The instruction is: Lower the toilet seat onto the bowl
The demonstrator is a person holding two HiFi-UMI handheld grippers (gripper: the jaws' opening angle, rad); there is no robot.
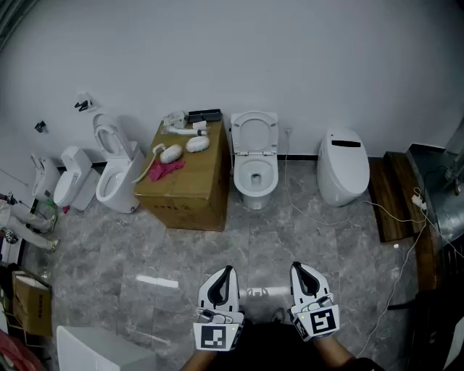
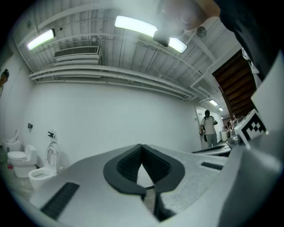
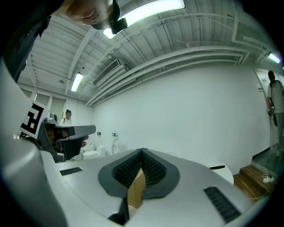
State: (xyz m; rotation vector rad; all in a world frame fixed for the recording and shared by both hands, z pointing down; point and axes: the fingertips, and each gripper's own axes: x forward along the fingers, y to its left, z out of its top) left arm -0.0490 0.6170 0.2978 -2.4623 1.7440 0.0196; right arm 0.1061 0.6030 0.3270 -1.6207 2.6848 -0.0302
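Left tongs, right tongs closed; floor grey marble; wall white

Ahead of you: toilet glossy white, likely ceramic. Box matt brown cardboard. Floor polished grey stone-look tile. Platform dark wood.

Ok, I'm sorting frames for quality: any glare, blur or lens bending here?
Head view: sharp, evenly lit, a pale glare patch on the grey marble floor. Left gripper view: strong fisheye bending, white ceiling strip lights blown out. Right gripper view: same bending, long ceiling lamp overexposed.
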